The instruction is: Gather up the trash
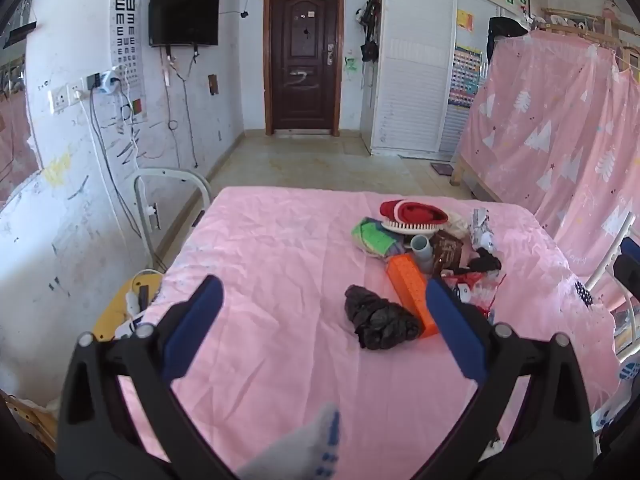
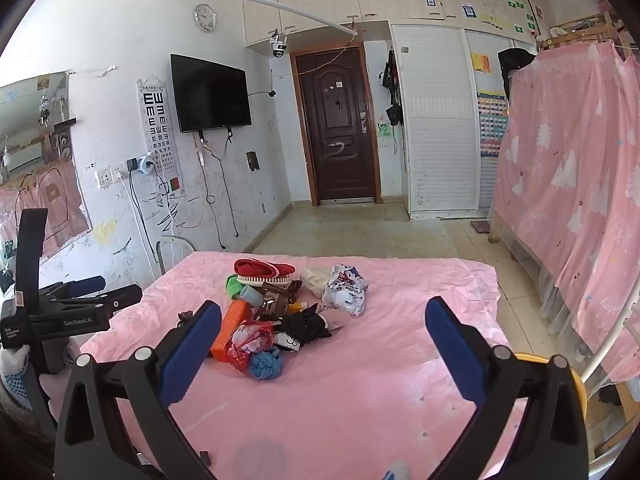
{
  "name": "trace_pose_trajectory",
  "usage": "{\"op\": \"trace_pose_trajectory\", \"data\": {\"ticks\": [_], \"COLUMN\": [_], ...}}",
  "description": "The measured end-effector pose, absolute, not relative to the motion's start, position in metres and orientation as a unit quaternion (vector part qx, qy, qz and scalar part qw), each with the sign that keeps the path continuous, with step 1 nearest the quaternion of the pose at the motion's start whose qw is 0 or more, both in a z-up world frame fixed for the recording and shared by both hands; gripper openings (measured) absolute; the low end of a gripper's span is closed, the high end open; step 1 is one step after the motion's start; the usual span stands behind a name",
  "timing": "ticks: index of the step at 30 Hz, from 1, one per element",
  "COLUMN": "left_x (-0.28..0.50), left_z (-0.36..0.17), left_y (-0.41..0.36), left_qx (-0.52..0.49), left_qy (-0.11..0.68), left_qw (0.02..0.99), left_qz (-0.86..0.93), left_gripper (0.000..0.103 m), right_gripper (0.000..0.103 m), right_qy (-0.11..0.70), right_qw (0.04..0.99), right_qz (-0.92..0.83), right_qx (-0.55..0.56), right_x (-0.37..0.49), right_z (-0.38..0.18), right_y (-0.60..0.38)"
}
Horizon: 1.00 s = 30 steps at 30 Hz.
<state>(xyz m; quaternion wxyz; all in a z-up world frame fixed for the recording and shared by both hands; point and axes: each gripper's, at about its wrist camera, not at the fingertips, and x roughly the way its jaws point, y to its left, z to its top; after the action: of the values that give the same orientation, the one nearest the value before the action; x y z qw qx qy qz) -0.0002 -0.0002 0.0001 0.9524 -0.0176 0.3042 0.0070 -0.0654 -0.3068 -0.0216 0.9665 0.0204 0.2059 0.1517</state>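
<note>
Trash sits mixed into one pile mid-table on the pink cloth (image 1: 280, 280): crumpled black plastic bag (image 1: 380, 318) nearest, printed white wrapper (image 2: 346, 289) at the far side, red plastic bag (image 2: 250, 342) beside an orange box (image 1: 410, 294). Brush, red cloth and blue yarn look like non-trash. Left gripper (image 1: 324, 322) fingers spread wide, empty; right gripper (image 2: 323, 340) likewise. Judgement: start with the black bag, clear of the heap; pinch a raised fold, lift straight up.

Crumpled black bag (image 1: 380, 322) beside orange box (image 1: 410, 292), w/ mixed clutter, poss. wrappers (image 2: 345, 289), mid-bed.
</note>
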Motion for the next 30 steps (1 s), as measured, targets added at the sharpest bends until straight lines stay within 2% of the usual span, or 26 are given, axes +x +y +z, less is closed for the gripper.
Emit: {"op": "trace_pose_trajectory", "data": {"ticks": [30], "left_x": [-0.0010], "left_z": [-0.0020], "left_y": [-0.0003], "left_qx": [-0.018], "left_qy": [0.305], "left_qw": [0.952], "left_qz": [0.005], "left_gripper": [0.097], "right_gripper": [0.092], "right_qy": [0.205], "right_qw": [0.967], "right_qz": [0.150], "right_qx": [0.023], "right_x": [-0.0647], "right_z": [-0.0214], "right_y": [-0.3111]}}
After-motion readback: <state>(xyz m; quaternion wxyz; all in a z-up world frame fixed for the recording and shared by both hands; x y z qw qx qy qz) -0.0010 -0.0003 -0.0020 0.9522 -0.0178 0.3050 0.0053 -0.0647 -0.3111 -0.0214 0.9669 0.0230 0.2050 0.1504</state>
